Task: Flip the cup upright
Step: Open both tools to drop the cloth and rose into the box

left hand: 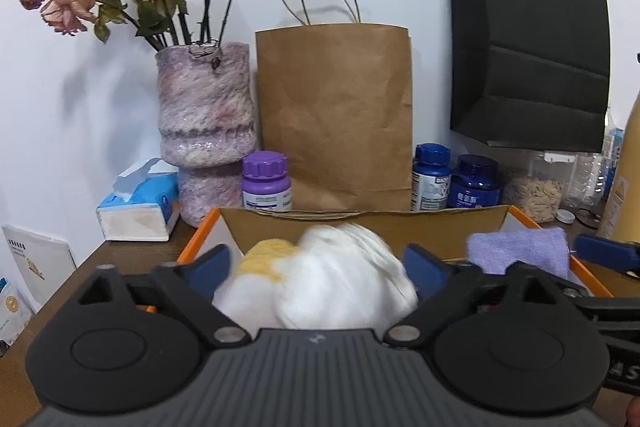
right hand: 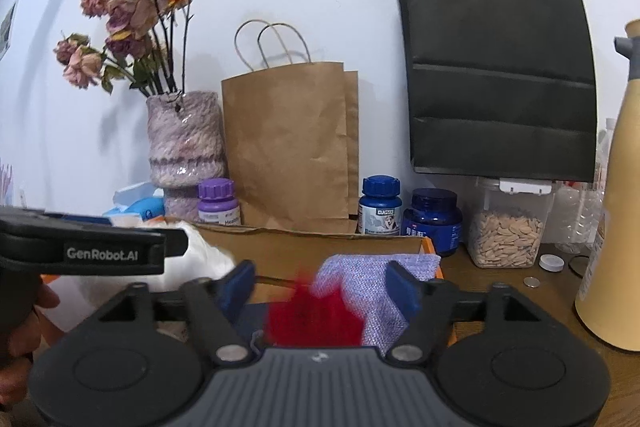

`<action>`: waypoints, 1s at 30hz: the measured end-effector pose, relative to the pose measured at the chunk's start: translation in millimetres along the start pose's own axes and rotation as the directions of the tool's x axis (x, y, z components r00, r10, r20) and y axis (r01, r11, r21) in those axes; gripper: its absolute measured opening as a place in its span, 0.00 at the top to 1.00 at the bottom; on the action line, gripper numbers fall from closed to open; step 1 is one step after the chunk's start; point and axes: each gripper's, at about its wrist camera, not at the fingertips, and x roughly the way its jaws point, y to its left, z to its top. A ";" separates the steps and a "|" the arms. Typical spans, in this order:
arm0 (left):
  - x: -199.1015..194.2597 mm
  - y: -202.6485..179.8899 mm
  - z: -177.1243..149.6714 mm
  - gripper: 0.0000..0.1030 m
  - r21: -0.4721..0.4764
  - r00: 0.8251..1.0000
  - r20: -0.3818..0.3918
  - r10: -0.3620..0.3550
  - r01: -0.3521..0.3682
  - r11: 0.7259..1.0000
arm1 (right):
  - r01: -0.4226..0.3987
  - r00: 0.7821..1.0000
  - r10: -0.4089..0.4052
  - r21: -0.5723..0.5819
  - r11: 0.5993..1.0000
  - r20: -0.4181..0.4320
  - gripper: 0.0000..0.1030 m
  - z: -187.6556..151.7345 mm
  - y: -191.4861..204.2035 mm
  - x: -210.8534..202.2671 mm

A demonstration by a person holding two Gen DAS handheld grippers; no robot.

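We hold both grippers over the orange-rimmed box (left hand: pixel 524 221). Left gripper (left hand: pixel 316 267): jaws spread wide, blurred white-and-yellow bundle (left hand: pixel 320 283) between them, pads not pressing. Right gripper (right hand: pixel 320 287): jaws spread, blurred red item (right hand: pixel 312 319) and lilac cloth (right hand: pixel 376 275) between. No cup is identifiable in either view. We should locate it before closing, then grip its wall.

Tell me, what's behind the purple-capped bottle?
Behind the purple-capped bottle stand the fuzzy pink vase and the brown paper bag. The bottle covers a bit of both, so nothing more shows there.
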 end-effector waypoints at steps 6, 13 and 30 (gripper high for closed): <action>-0.7 3.2 0.8 0.00 -0.008 1.000 0.006 0.015 -0.015 1.000 | 0.007 1.000 -0.007 0.010 1.000 0.023 0.02 -0.4 -1.7 -2.6; -7.3 3.6 1.5 0.00 -0.006 1.000 0.016 0.015 -0.015 1.000 | 0.016 0.999 -0.016 0.011 1.000 0.038 0.00 -0.4 -2.3 -6.7; -68.7 16.1 -4.6 0.00 -0.022 1.000 0.022 -0.005 0.006 1.000 | 0.045 0.999 -0.045 -0.002 0.999 0.022 0.00 -9.7 2.2 -49.5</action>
